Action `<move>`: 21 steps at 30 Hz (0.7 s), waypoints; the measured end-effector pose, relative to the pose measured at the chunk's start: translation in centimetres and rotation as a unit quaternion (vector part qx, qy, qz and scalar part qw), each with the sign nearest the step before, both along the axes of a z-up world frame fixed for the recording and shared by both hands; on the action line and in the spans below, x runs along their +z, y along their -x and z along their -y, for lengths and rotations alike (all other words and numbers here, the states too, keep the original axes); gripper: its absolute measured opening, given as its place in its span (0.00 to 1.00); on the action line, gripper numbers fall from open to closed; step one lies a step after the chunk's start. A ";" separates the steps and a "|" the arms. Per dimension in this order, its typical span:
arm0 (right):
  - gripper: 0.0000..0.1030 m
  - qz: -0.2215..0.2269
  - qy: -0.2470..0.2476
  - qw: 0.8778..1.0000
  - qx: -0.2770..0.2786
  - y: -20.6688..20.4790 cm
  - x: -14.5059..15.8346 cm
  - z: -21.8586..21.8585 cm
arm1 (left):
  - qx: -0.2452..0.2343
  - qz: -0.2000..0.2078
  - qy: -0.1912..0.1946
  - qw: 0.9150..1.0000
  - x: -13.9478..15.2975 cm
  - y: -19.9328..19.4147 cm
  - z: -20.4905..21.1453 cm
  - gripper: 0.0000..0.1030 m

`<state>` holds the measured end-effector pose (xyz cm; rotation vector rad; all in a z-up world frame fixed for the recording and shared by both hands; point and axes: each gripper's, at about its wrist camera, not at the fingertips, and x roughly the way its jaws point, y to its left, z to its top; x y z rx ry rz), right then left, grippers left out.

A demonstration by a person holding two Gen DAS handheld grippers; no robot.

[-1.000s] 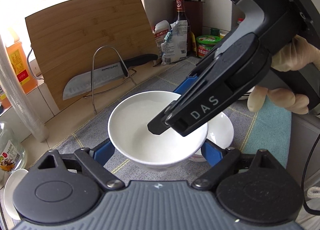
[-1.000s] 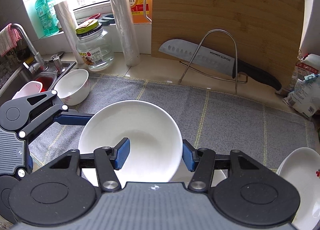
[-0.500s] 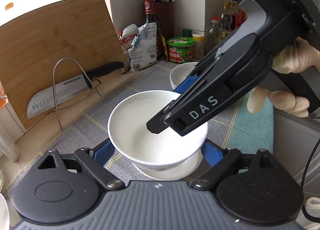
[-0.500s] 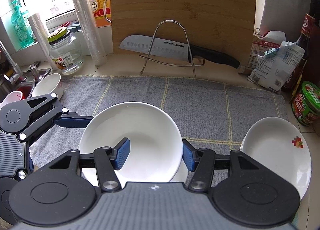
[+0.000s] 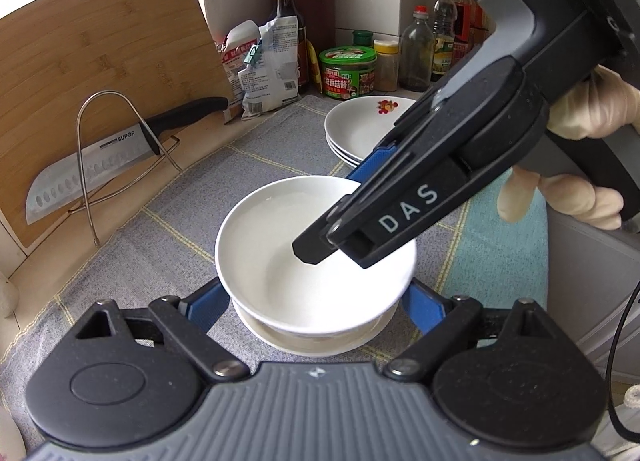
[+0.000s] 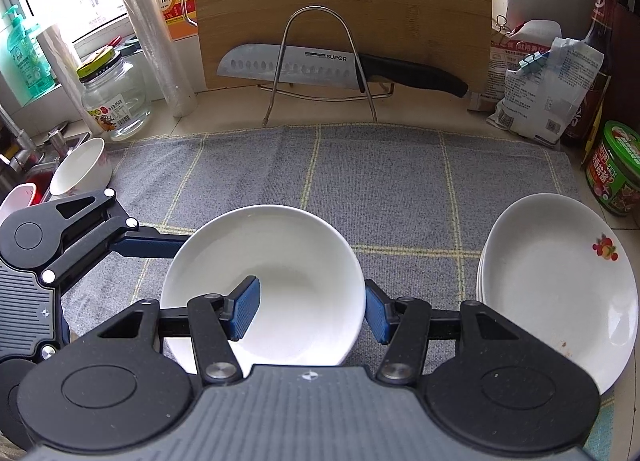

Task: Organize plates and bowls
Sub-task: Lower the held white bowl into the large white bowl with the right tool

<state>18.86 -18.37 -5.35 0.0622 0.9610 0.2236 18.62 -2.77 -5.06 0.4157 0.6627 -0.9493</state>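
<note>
Glass jar (image 6: 116, 101) and small bowl (image 6: 82, 167) occupy the far left by the sink. Left gripper (image 5: 316, 301) spans the white bowl (image 6: 264, 285) with a blue pad at each outer side; pad contact cannot be confirmed. Right gripper (image 6: 312, 311) is clamped on the bowl's near rim, one pad inside, one outside. Bowl sits above a second white dish (image 5: 312, 341) over the grey mat (image 6: 380, 181). Plate stack (image 6: 556, 285) rests at the right, near but apart from the bowl.
</note>
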 end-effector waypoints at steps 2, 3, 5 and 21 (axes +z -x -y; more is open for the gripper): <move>0.59 -0.002 0.001 1.000 0.002 -0.1 -0.2 0.0 | 0.001 0.000 -0.002 1.000 -0.1 -0.1 0.1 0.90; 0.59 -0.003 0.000 1.000 0.002 -0.1 -0.3 0.0 | 0.001 -0.002 -0.004 1.000 -0.1 -0.1 0.1 0.90; 0.59 -0.006 -0.002 1.000 0.002 -0.2 -0.4 0.0 | 0.002 -0.005 -0.005 1.000 -0.2 -0.1 0.1 0.90; 0.60 -0.004 0.022 1.000 0.009 -0.4 -0.7 -0.6 | -0.002 -0.010 -0.012 1.000 -0.5 -0.5 0.3 0.89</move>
